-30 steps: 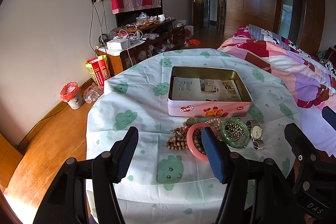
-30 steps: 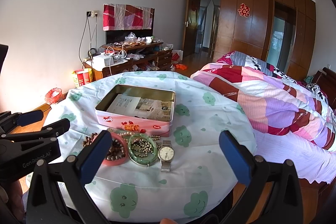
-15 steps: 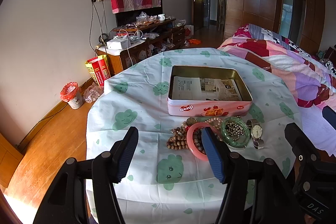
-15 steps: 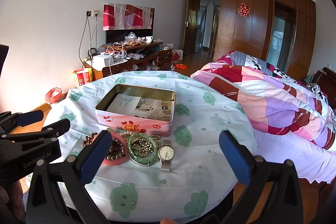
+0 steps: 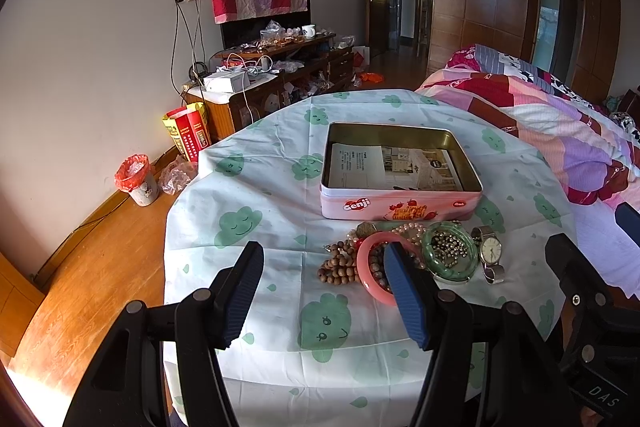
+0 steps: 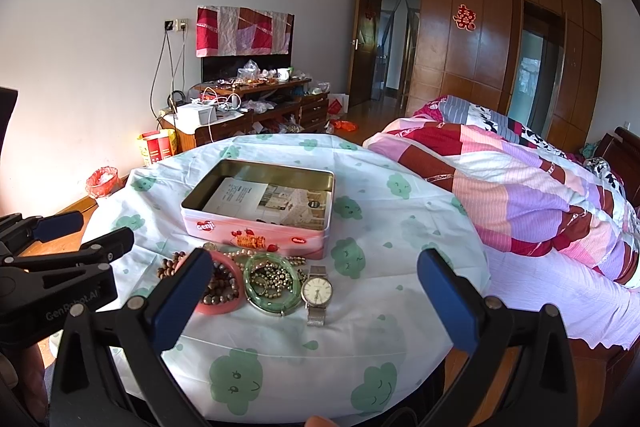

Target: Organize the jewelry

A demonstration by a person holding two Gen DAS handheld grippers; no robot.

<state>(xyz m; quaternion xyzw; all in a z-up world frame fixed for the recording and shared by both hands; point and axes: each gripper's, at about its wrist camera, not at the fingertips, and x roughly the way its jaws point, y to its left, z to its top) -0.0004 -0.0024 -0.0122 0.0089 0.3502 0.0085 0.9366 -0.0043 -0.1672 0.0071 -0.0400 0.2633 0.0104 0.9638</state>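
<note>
A heap of jewelry lies in front of an open pink tin (image 5: pixel 400 205) (image 6: pixel 256 231) lined with printed paper: a pink bangle (image 5: pixel 370 269) (image 6: pixel 224 301), a green bangle (image 5: pixel 450 253) (image 6: pixel 272 285) around a metal bead chain, brown wooden beads (image 5: pixel 338 269) (image 6: pixel 166 267), pearls and a silver wristwatch (image 5: pixel 490 251) (image 6: pixel 317 293). My left gripper (image 5: pixel 324 283) hovers open near the table's front edge, just left of the heap, holding nothing. Open too, my right gripper (image 6: pixel 314 291) frames the heap with nothing between its fingers.
The round table wears a white cloth with green clouds (image 5: pixel 240 223) (image 6: pixel 384 239). A bed with a patchwork quilt (image 6: pixel 520 187) stands close on the right. A cluttered TV cabinet (image 5: pixel 280 67) and a small bin (image 5: pixel 136 179) line the left wall.
</note>
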